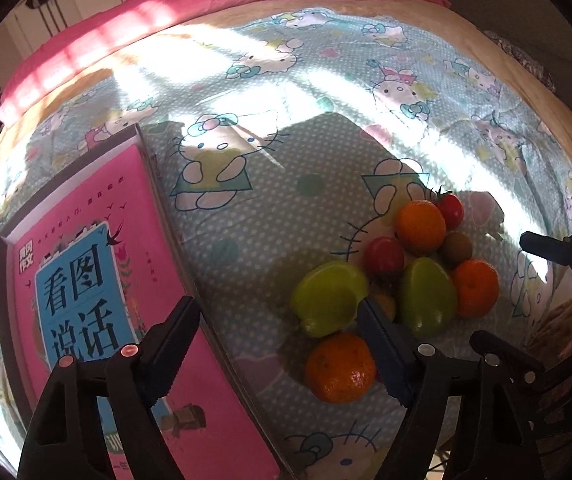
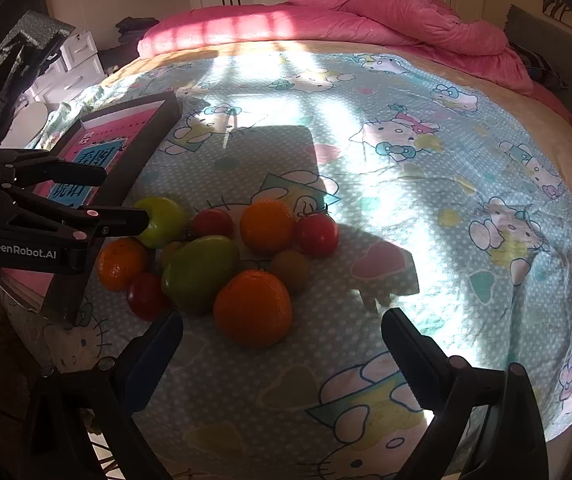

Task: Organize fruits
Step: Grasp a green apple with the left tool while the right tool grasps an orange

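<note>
Nearest my right gripper [image 2: 282, 332], its jaws spread wide and empty, an orange [image 2: 252, 307] sits dead ahead at the front of the fruit pile [image 2: 222, 256] on the bed [image 2: 425, 208]. From the left, my left gripper [image 1: 274, 320], likewise apart, reaches a green fruit [image 1: 327, 298], the boxed book [image 1: 98, 280] beside it.

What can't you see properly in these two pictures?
- Small yellowish fruit: left wrist view, mostly hidden by the left gripper finger and the green fruits.
- Pink book: right wrist view, crossed by the other gripper; its lower end is cut off in the left wrist view.
- Brownish fruit: shadowed, its kind is unclear.
</note>
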{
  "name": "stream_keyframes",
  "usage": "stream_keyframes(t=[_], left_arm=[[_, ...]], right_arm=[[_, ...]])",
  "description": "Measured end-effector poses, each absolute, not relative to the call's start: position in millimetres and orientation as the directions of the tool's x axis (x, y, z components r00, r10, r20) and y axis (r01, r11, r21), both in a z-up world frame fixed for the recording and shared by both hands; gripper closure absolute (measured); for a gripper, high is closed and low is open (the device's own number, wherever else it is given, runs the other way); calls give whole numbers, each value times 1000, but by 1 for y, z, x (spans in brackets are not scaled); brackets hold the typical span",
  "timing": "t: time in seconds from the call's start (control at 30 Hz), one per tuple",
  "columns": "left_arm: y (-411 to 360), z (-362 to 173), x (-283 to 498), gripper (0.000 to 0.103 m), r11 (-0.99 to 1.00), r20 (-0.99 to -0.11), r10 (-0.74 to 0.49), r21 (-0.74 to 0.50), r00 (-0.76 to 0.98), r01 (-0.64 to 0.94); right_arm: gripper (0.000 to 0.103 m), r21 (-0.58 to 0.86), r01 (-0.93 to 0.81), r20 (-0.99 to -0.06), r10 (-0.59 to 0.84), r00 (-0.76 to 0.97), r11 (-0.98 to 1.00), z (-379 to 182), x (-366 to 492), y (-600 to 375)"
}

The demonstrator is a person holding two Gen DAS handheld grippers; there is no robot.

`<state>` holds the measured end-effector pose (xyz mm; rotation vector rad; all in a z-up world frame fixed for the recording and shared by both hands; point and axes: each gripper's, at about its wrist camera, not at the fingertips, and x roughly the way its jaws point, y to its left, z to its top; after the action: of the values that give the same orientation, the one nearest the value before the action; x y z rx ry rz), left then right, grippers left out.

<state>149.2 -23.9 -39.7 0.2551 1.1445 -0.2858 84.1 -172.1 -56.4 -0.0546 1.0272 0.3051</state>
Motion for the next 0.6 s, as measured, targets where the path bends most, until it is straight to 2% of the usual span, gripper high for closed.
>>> stream_keyframes(t=[0.13, 0.27, 0.37, 0.43, 0.6], left_arm=[[-23, -38, 154, 22, 920, -922, -87, 71, 378, 384], [-25, -30, 150, 40, 899, -920, -117, 62, 374, 433], [-32, -32, 148, 40, 874, -926, -128, 64, 356, 482], [-37, -39, 150, 41, 860, -935, -127, 63, 332, 506], [-45, -48, 159, 43, 839, -949, -168, 4, 268, 544]], right_arm=[[15, 69, -305, -859, 212, 466, 950, -60, 87, -168], [24, 55, -338, -863, 216, 457, 939, -63, 85, -163], [29, 45, -358, -868, 213, 448, 933, -66, 85, -159], [37, 43, -370, -874, 215, 437, 928, -69, 87, -156], [44, 26, -380, -876, 204, 436, 925, -74, 90, -155]])
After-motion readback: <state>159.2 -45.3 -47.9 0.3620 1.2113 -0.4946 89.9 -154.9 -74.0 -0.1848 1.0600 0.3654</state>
